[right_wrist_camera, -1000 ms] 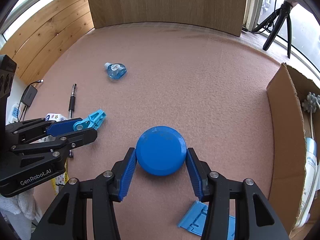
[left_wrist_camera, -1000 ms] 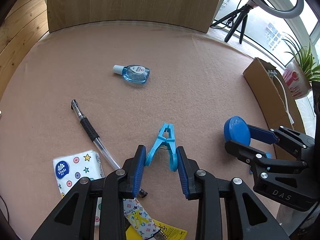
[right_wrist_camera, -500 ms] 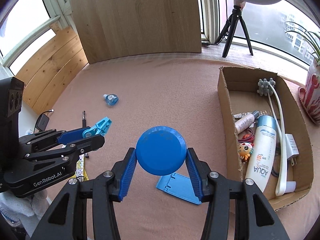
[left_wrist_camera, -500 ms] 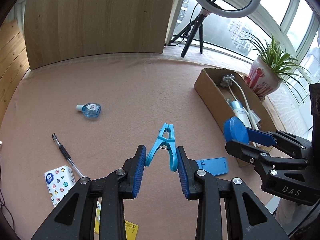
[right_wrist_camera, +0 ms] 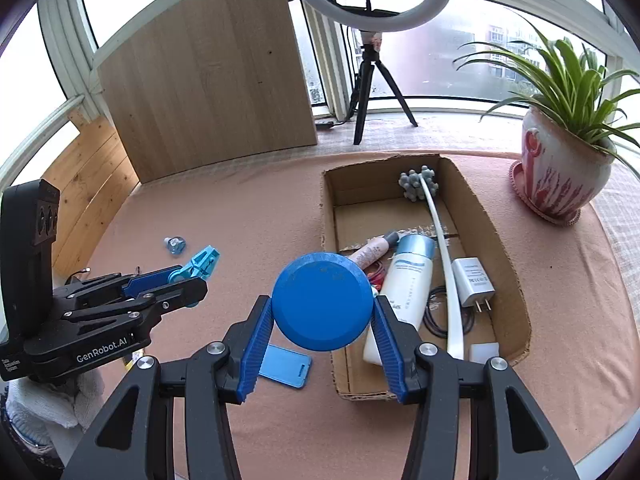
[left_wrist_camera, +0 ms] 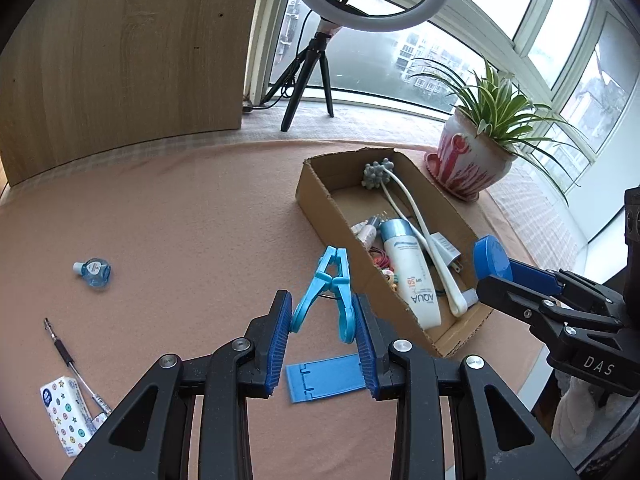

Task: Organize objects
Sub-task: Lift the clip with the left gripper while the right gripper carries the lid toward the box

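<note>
A light-blue plastic clothespin (left_wrist_camera: pixel 328 292) is being held off the bench, its two handle ends pinched between the jaws of the left gripper (left_wrist_camera: pixel 323 334), its nose pointing up and away. It looks light and stiff, and because it is sprung, squeezing the handles is likely opening its nose; the ribbed jaw pads should be keeping it from slipping. Beside it, the right gripper (right_wrist_camera: pixel 322 330) is carrying a round, dark-blue disc (right_wrist_camera: pixel 321 301), perhaps a lid, with the jaws pressing on opposite edges of its rim. It looks rigid and smooth, so a grip across its widest part seems safest. Both things are hovering near the open cardboard box (right_wrist_camera: pixel 506 256), which seems to be where they belong; the disc is hanging over the box's near left corner. The box is already holding a white sunscreen bottle (right_wrist_camera: pixel 408 280), a white charger plug (right_wrist_camera: pixel 474 280), a long white-handled massager (right_wrist_camera: pixel 436 216) and a small pink tube (right_wrist_camera: pixel 372 250). Still lying on the pink-covered bench (left_wrist_camera: pixel 192 220) are a flat blue card (left_wrist_camera: pixel 326 376), a small blue bottle (left_wrist_camera: pixel 94 272), a pen (left_wrist_camera: pixel 66 356) and a pack of tissues (left_wrist_camera: pixel 66 414).
</note>
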Demonstrator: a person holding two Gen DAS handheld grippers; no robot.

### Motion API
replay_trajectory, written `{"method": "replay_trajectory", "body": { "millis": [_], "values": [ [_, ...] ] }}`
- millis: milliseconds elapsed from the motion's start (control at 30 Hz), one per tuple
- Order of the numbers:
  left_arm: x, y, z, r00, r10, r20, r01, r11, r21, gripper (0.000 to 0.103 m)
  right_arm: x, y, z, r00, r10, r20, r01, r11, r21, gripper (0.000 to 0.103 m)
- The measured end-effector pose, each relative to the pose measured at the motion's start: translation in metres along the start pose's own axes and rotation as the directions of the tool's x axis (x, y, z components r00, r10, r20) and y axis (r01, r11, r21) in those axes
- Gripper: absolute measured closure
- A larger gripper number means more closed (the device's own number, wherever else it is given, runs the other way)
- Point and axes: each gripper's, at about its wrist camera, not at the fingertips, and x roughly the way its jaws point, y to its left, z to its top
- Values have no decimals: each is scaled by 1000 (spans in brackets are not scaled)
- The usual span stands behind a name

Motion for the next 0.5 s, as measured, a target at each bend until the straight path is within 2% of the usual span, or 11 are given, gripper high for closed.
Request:
{"method": "replay_trajectory", "body": {
  "millis": [267,500],
  "values": [
    [34,-36,27,1000,-15,-4,15,999,43,69,-16,-48,-1,998,-63,21,61,997,52,57],
    [67,-56,49,1000,-7,-18,8,999,53,69,-14,-73,0,998,-58,9,57,996,69,57]
  ]
}}
